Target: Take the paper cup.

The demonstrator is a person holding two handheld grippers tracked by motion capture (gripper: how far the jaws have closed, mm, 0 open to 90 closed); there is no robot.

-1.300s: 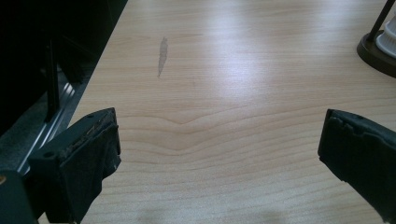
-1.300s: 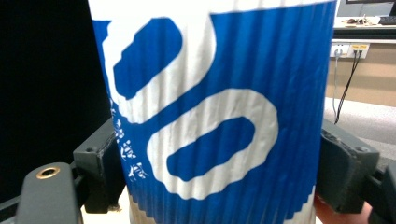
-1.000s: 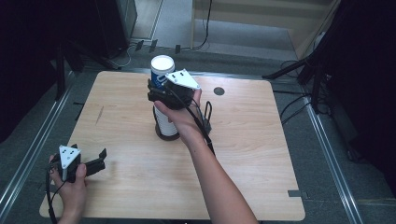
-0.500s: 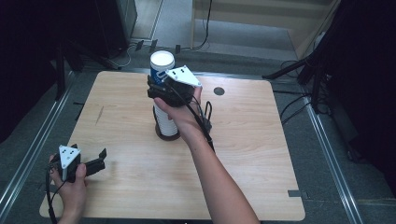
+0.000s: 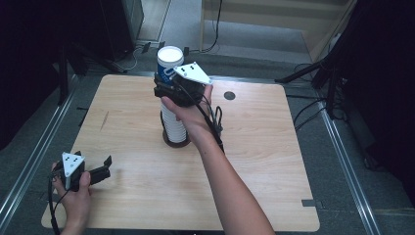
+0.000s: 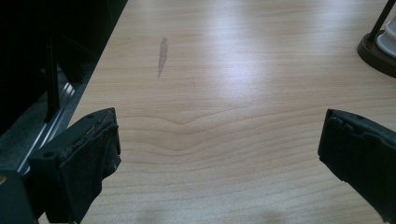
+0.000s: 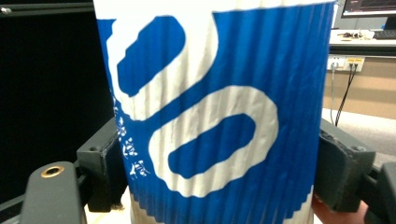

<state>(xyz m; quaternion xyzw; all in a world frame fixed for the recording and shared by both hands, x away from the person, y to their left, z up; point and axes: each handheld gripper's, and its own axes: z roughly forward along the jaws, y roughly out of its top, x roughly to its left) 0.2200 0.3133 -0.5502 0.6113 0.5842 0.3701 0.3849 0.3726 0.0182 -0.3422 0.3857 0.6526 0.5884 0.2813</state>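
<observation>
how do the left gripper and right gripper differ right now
The left gripper has its jaws spread wide with nothing but bare table between them; the right gripper has its jaws closed on the blue and white cup atop the cup stack. The left gripper sits low at the table's near left corner; the right gripper is raised above mid-table. Both are hand-held with black jaws and a grey plate on top.

My right gripper (image 5: 169, 87), clamped on the blue-and-white cup (image 5: 169, 62), has lifted it slightly higher toward the top of the frame, drawing it a little farther out of the white stack (image 5: 174, 123) beneath.
</observation>
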